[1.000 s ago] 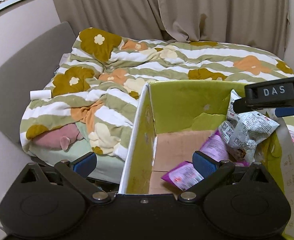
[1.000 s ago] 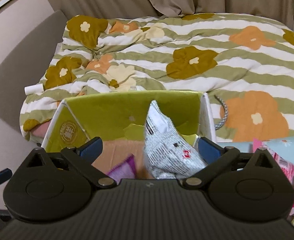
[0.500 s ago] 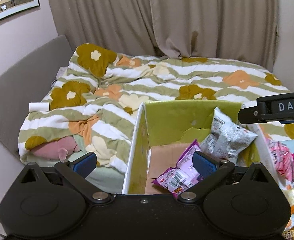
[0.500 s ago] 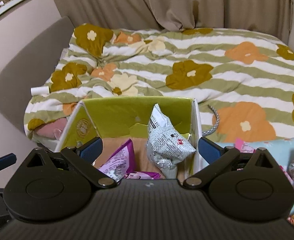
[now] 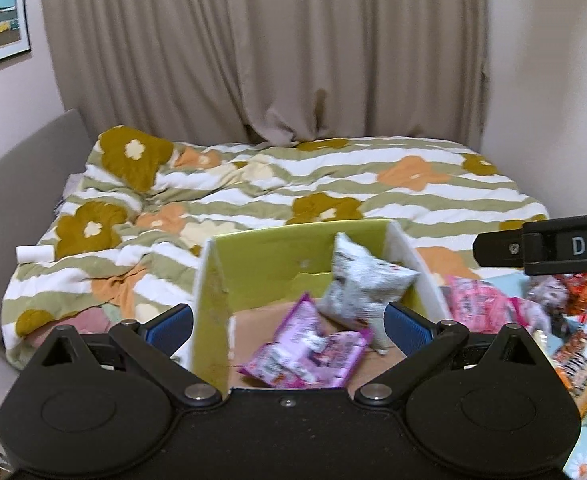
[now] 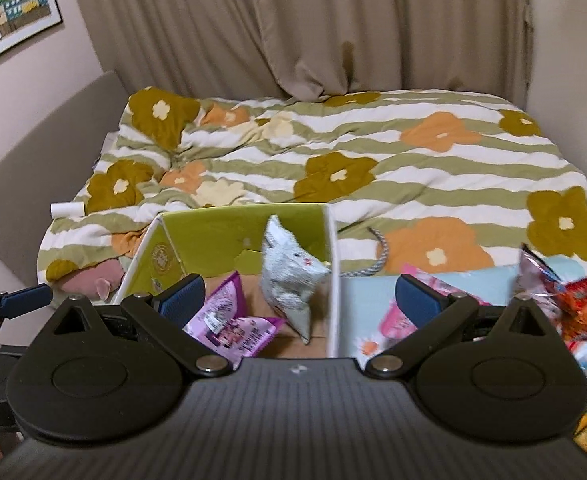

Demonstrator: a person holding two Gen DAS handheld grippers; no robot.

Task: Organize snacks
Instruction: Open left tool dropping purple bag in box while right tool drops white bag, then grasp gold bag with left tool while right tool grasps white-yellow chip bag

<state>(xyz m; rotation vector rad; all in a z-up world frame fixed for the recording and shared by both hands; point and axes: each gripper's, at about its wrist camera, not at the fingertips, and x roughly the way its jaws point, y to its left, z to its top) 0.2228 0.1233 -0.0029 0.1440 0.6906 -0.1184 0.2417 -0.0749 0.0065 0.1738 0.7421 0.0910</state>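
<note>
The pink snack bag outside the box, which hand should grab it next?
Probably the right. The right tool is open, empty, and the pink snack bag lies beside its right finger, just outside the box. The left tool, also open, faces into the box.

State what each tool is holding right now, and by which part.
Nothing. Both the left tool and the right tool are open and empty. The silver bag and purple packets lie loose in the box.
</note>
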